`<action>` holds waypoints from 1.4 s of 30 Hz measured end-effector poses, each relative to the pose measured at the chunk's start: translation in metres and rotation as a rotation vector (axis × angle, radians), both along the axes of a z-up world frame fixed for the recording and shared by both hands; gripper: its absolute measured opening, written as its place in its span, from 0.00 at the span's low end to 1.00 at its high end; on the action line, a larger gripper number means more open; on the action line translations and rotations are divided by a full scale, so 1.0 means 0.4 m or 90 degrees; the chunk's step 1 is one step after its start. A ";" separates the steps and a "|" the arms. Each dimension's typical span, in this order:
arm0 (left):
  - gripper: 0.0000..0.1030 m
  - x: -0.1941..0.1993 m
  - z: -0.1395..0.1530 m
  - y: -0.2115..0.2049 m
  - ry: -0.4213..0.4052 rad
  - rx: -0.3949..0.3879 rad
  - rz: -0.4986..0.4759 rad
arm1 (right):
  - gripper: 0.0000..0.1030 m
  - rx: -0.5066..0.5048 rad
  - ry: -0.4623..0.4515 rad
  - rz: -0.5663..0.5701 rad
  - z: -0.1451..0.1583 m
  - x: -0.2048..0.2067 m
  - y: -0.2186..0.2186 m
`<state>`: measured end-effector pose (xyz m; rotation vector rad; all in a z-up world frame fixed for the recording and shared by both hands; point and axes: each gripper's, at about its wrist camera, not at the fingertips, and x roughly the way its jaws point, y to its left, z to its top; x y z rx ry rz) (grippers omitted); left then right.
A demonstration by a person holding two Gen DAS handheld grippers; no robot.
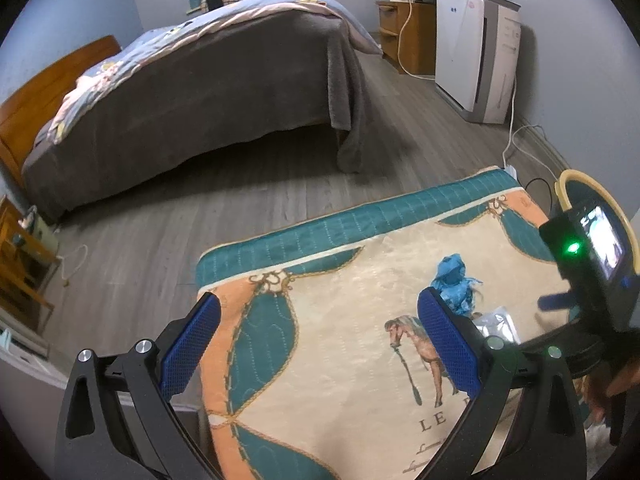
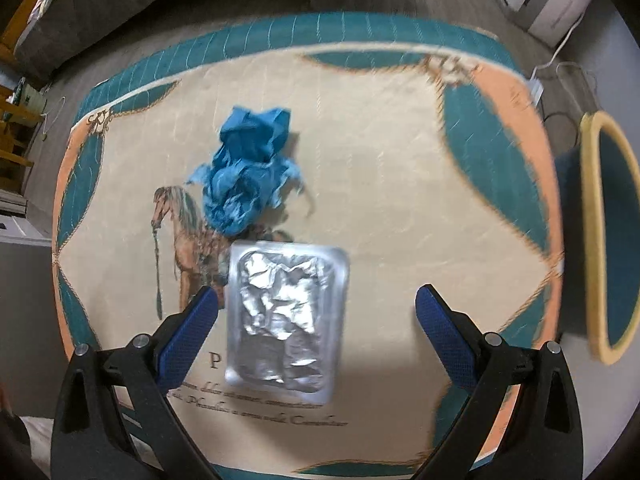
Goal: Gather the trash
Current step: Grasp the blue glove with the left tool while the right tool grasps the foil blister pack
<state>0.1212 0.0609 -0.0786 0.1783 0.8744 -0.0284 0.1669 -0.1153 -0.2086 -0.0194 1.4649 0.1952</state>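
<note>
A crumpled blue tissue (image 2: 246,174) lies on a cream, teal and orange cloth-covered surface (image 2: 400,184). Just nearer to me lies a silver foil blister pack (image 2: 286,316). My right gripper (image 2: 317,304) hovers open above the pack, whose left side is close to the left finger. A round bin with a yellow rim (image 2: 608,240) stands off the surface's right edge. In the left wrist view the blue tissue (image 1: 454,282) and a corner of the foil pack (image 1: 500,326) show behind the right finger. My left gripper (image 1: 318,312) is open and holds nothing, above the cloth (image 1: 340,340).
A bed with a grey cover (image 1: 200,96) stands across the wooden floor (image 1: 240,200). A white air purifier (image 1: 476,56) and a wooden cabinet (image 1: 408,36) line the far wall. Cables (image 1: 516,136) run on the floor. The other gripper's camera unit (image 1: 592,256) shows at right.
</note>
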 end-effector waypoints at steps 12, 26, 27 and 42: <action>0.95 0.010 -0.012 0.001 0.015 0.002 -0.005 | 0.56 -0.008 0.001 0.000 -0.024 -0.047 -0.010; 0.95 0.058 -0.141 -0.140 0.100 0.001 -0.050 | 0.56 -0.016 -0.065 -0.061 0.047 0.027 -0.196; 0.95 0.061 -0.150 -0.146 0.106 -0.001 -0.050 | 0.56 -0.028 -0.074 -0.059 0.051 0.034 -0.204; 0.92 0.129 -0.241 -0.257 0.160 -0.028 -0.119 | 0.56 -0.034 -0.100 -0.059 0.040 0.141 -0.266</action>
